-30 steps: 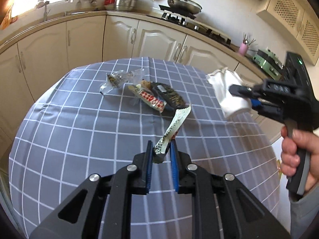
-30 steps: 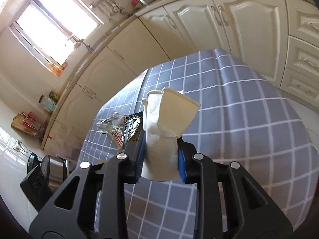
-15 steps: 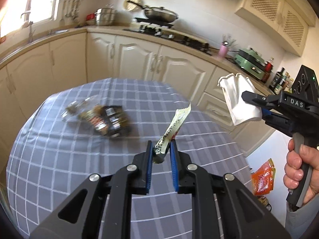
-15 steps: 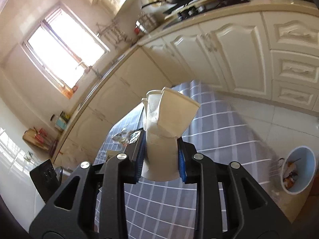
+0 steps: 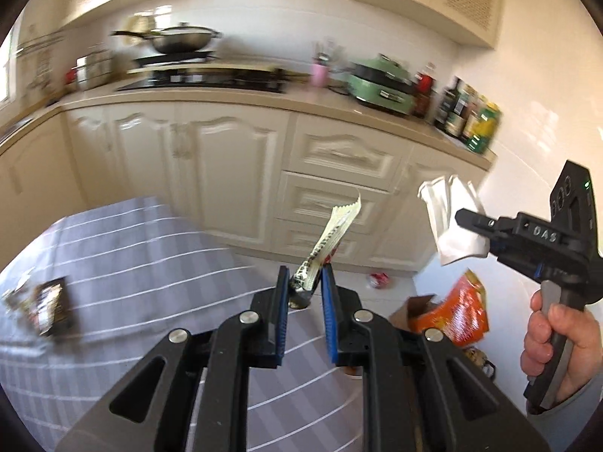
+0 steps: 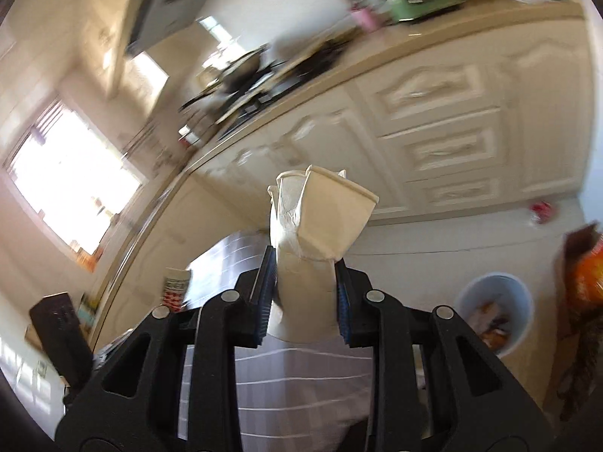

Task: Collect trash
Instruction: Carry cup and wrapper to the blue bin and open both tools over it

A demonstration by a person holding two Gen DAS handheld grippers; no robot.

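While the left tool (image 5: 304, 289) pinches a wrapper (image 5: 331, 239), the right tool (image 6: 304, 293) clamps a crushed paper cup (image 6: 320, 222). A bin (image 6: 495, 312) sits at lower right.

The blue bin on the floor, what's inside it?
The blue bin holds crumpled wrappers, brownish and pale; blur hides what they are. Anything beneath them, and the bottom, is covered.

The left hand-held gripper (image 5: 304, 288) fills the lower middle of its own view, angled downward, its blue-lined jaws nearly together and pinching something thin. At the right edge of that view, a hand (image 5: 554, 333) wraps the grip of the right hand-held gripper (image 6: 304, 286), whose jaws are clamped on something wider.
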